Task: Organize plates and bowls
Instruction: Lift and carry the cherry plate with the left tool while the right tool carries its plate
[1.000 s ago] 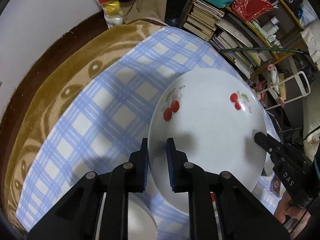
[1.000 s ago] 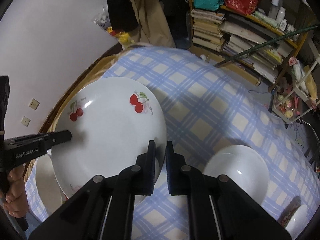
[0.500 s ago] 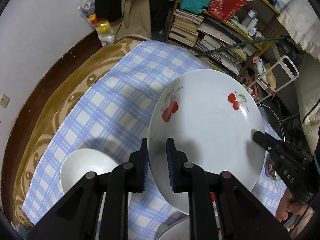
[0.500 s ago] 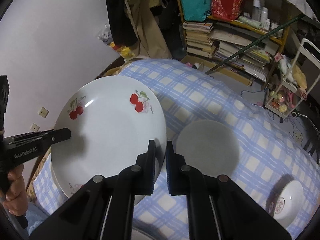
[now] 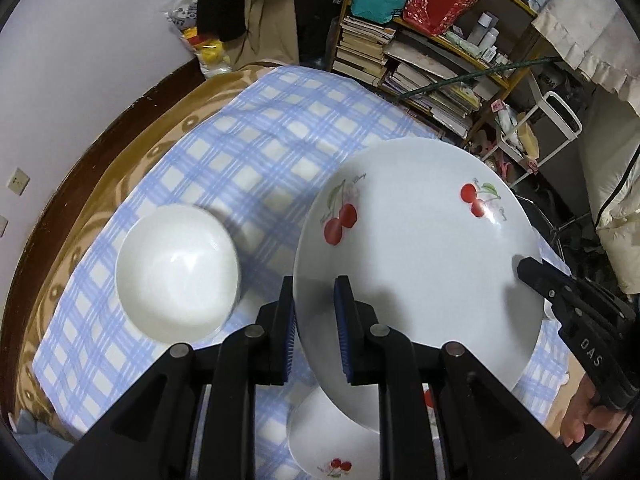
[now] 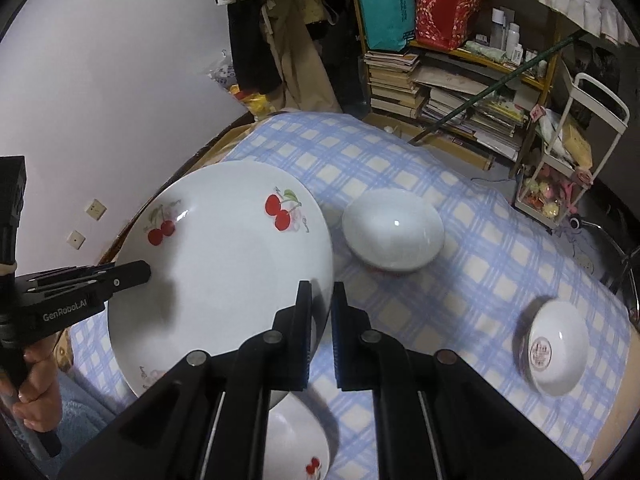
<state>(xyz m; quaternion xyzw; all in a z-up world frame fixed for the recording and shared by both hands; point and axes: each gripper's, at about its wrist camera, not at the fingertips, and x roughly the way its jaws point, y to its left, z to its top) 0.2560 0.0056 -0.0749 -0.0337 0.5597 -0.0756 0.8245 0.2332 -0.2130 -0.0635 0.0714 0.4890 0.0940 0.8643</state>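
A large white plate with red cherry prints (image 5: 416, 264) (image 6: 224, 264) hangs tilted above the table, carried by both grippers. My left gripper (image 5: 315, 286) is shut on its near-left rim, blue pads on either side of the edge. Its tip (image 6: 138, 273) shows on the plate's left edge in the right wrist view. My right gripper (image 6: 322, 287) is shut on the plate's right rim and also shows at the plate's right edge (image 5: 530, 270). Just under the plate lies a smaller white cherry dish (image 5: 332, 444) (image 6: 300, 444), partly hidden.
A blue-checked cloth covers the table (image 5: 260, 152) (image 6: 460, 280). On it stand a plain white bowl (image 5: 178, 272) (image 6: 394, 236) and a white bowl with a red mark inside (image 6: 556, 352). Past the far edge are bookshelves (image 6: 460, 92) and a white trolley (image 6: 568, 176).
Both grippers have risen and drawn back with the plate held between them. The table looks farther below, and the white bowls and the cherry dish have come into view.
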